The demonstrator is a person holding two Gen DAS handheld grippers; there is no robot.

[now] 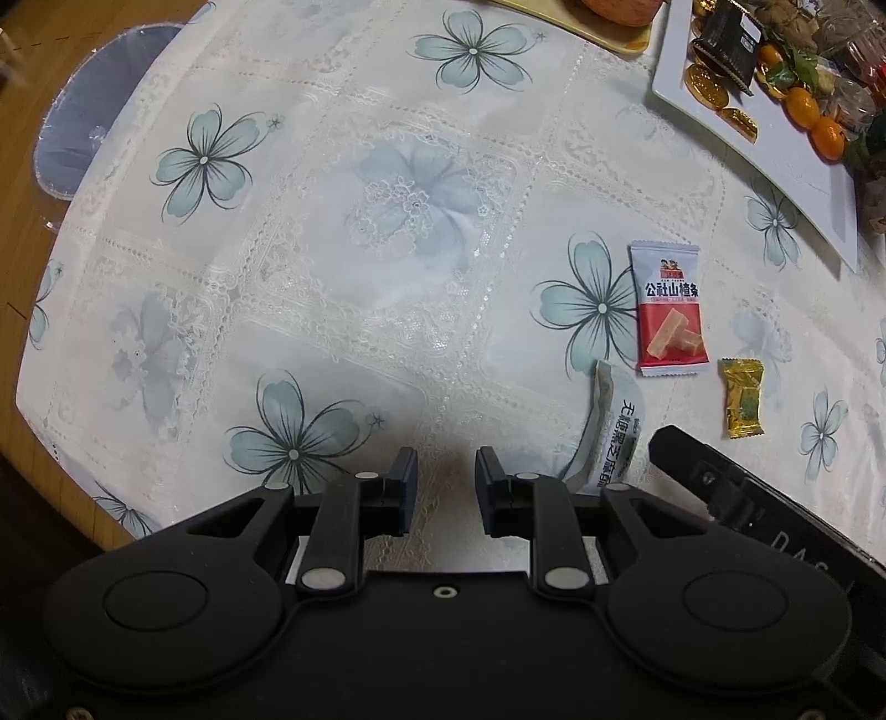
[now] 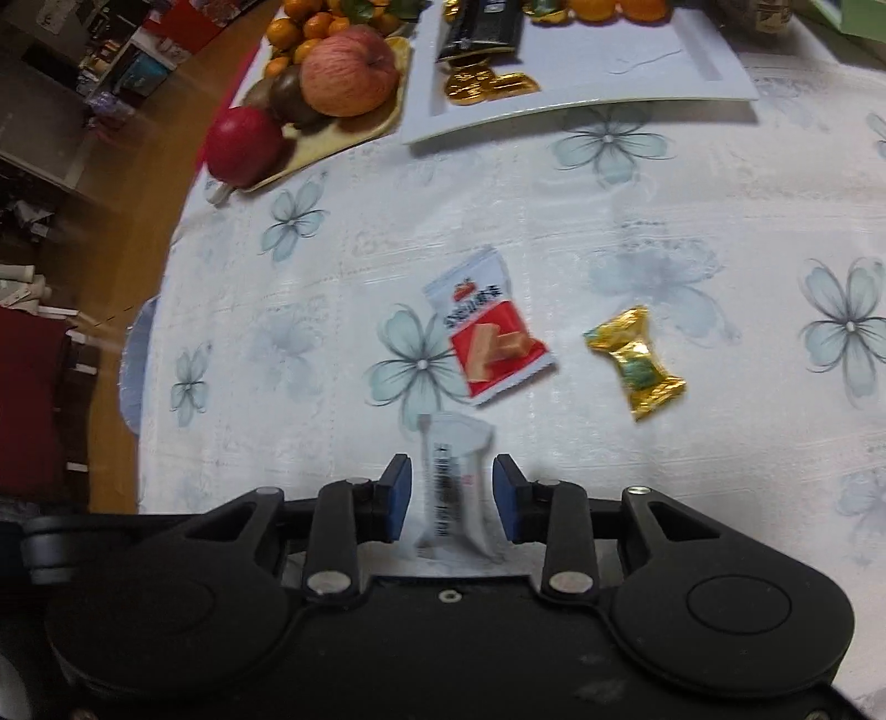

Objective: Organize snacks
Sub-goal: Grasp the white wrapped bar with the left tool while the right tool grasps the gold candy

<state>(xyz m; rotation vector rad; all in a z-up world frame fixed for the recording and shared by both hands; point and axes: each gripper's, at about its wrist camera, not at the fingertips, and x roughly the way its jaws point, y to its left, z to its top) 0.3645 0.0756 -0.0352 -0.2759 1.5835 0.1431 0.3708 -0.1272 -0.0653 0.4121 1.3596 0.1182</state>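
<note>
- Black-framed right gripper point(image 2: 451, 484), closest to its own lens, has its blue pads on either side of a slim white sachet with dark printed lettering point(image 2: 454, 448); the pads look pressed to its sides, so I judge it grasped.
- From the left wrist view that sachet stands on edge and curls slightly, rather than lying flat on the white lace tablecloth with pale blue flowers point(image 2: 664, 221).
- Left gripper point(image 1: 446, 473) hangs over bare cloth, jaws parted, with nothing between them.
- Two loose snacks lie flat just beyond the sachet: a red-and-white plastic packet picturing tan bars point(image 2: 490, 332) and, just beside it but apart, a gold foil-wrapped candy point(image 2: 637, 360).
- Judged goal: the white rectangular tray point(image 2: 637, 77) at the far edge, already holding gold foil coins point(image 2: 482, 83) and a black glossy packet point(image 2: 482, 27). Its right part is bare.
- To do the carry well: keep a firm, even squeeze, since thin film slips and buckles; lift clear before crossing the two loose snacks.
- Pass above the tray's raised rim, lower over the bare part, then let go close to the surface.
- Steer away from the cream fruit plate with the big pink apple point(image 2: 349, 72) on the left.
- The left gripper is best kept out of the path.
</note>
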